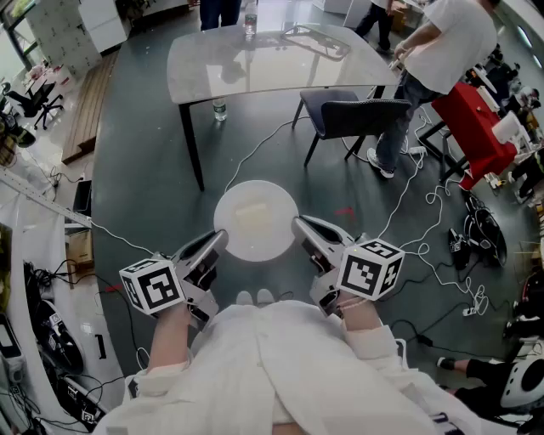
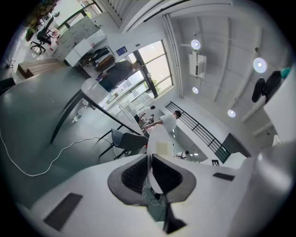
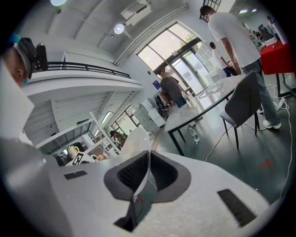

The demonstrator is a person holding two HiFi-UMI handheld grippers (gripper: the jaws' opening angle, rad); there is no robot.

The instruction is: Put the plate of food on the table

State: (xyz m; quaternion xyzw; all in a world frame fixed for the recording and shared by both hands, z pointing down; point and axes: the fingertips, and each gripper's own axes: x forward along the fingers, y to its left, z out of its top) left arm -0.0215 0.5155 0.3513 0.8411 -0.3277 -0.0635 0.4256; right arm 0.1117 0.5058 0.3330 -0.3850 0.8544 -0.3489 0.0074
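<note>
The two white hand-held grippers, left gripper [image 1: 217,240] and right gripper [image 1: 302,228], are each nearly closed, pinching opposite rims of one round white plate [image 1: 255,234]. It is held over the grey floor [image 1: 153,170], well apart from the one glossy grey table [image 1: 255,64], and carries one pale flat square of food [image 1: 253,214].

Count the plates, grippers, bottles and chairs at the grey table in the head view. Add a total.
Plate: 1
Grippers: 2, left gripper and right gripper, both shut on the plate rim
Chair at the grey table: 1
Bottles: 2, one on that table, one on the floor
Total: 6
</note>
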